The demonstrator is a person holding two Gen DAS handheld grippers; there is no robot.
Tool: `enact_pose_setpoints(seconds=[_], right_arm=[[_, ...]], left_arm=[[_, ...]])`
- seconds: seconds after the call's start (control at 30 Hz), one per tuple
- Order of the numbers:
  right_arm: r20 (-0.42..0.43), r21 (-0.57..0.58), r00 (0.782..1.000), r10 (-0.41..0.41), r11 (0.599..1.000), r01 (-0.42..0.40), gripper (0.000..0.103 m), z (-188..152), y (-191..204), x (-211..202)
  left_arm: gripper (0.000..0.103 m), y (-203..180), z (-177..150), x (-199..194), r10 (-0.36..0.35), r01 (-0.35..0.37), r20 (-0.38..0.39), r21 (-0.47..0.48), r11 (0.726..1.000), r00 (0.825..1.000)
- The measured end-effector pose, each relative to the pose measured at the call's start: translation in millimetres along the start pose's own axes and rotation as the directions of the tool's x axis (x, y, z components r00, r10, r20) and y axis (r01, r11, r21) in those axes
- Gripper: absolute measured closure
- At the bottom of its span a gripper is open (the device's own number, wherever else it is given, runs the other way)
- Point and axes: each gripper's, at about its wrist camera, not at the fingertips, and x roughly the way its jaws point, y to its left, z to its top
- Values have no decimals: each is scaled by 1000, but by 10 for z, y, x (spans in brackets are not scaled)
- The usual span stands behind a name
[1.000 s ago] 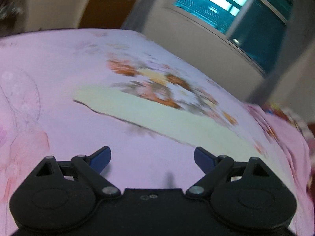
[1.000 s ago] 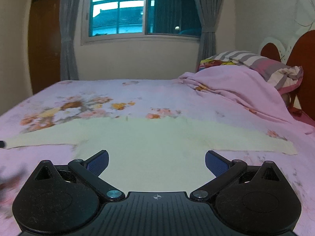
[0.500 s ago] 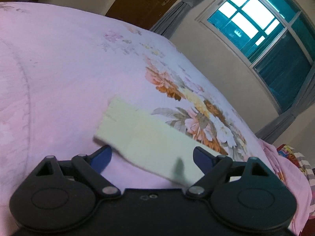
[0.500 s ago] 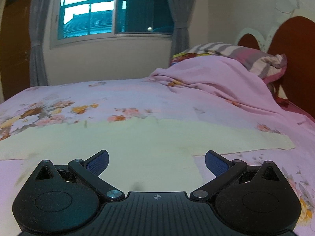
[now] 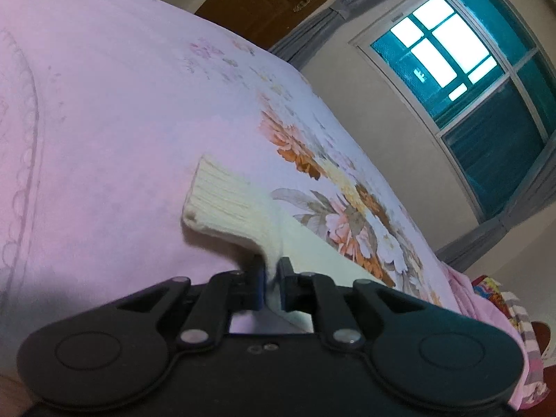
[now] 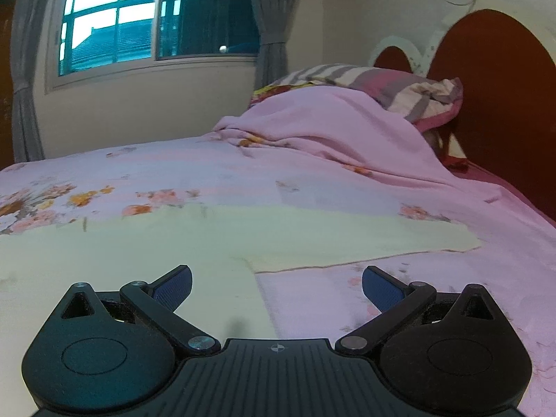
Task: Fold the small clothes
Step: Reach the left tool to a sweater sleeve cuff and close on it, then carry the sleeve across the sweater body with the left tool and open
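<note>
A cream knitted sweater lies spread flat on a pink floral bed sheet. In the left wrist view my left gripper [image 5: 272, 286] is shut on the sweater's sleeve just behind its ribbed cuff [image 5: 222, 198], and the cuff sticks out ahead of the fingers. In the right wrist view the sweater's body [image 6: 139, 260] and its other sleeve [image 6: 365, 243] lie flat. My right gripper [image 6: 277, 286] is open and empty, low over the body's right edge near the armpit.
A crumpled pink blanket [image 6: 330, 146] and a striped pillow [image 6: 392, 87] are piled at the bed's head by the red headboard [image 6: 504, 87]. A window [image 6: 146, 24] with grey curtains is behind the bed. Bare sheet [image 5: 87, 121] stretches left of the cuff.
My left gripper moved in on the sleeve end and shut on it; it was open before. My right gripper shifted rightward along the sweater and stays open.
</note>
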Motion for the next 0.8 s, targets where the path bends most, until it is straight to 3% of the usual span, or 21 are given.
enact_pose_setpoints(seconds=[0.1,0.13,0.17,0.23,0.4,0.5,0.57,0.67,0.8], right_arm=[[-5,17,1000,-21,1000,21,0,-33,-148,-8],[-8,20,1000,-29,999,30,0,-37,-198,-1],[-12,26,999,-39,999,40,0,-42,-254,9],[-19,39,998,-56,998,56,0,-52,-386,39],[-70,12,994,-87,996,88,0,-132,-645,353],[-168,28,980,-103,994,109,0,-259,-814,629],[-236,65,967,-100,991,118,0,-345,-951,732],[-179,199,980,-87,972,123,0,-361,-1195,563],[-132,189,983,-126,970,150,0,-363,-1427,367]], left_arm=[[87,84,14,1,-33,33,8,-60,998,999],[89,113,23,11,-39,39,4,-79,996,999],[98,147,29,8,-35,35,4,-96,995,999],[101,181,32,-8,-31,32,10,-109,993,999],[99,78,17,20,13,-13,10,-29,1000,1000],[97,97,26,31,12,-12,8,-29,1000,1000],[101,30,34,52,42,-42,-5,19,999,999],[102,-146,58,-30,60,-62,32,70,996,998],[102,-687,137,-164,-25,12,90,145,989,996]])
